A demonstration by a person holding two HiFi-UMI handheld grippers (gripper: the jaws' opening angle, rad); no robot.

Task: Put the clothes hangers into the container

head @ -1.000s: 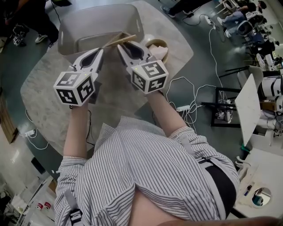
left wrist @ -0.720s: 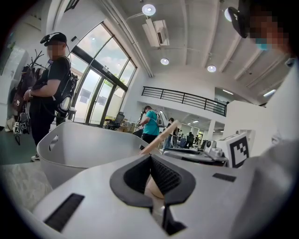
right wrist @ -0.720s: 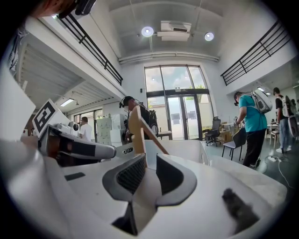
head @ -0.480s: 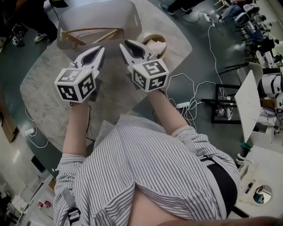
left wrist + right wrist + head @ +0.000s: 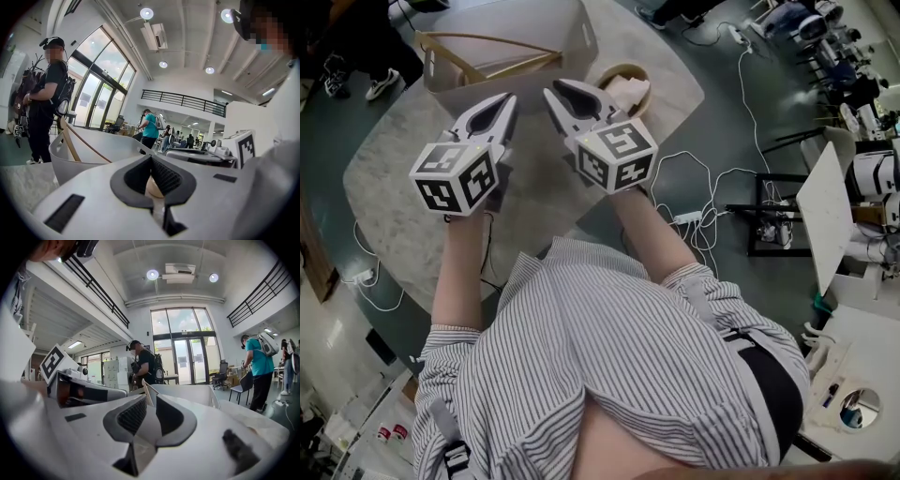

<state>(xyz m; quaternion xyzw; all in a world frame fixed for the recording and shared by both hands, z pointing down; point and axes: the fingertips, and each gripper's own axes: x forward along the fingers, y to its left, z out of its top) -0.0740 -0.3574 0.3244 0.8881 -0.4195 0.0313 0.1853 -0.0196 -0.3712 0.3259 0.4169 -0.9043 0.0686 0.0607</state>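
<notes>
Left gripper (image 5: 508, 98): jaws together, nothing held. Right gripper (image 5: 551, 92): jaws apart, lately closing, nothing between them. Both are held side by side over the table (image 5: 394, 187), near the grey container (image 5: 581, 39). One wooden clothes hanger (image 5: 70, 139) lies inside the container, one end rising past its rim. A wooden bowl (image 5: 623, 75) stands just beside the container.

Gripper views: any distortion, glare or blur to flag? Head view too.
Left gripper view: strong fisheye, black vignette, ceiling lights blown out, near foreground soft. Right gripper view: same fisheye, windows very bright. Head view: evenly lit, sharp, edges bowed.
</notes>
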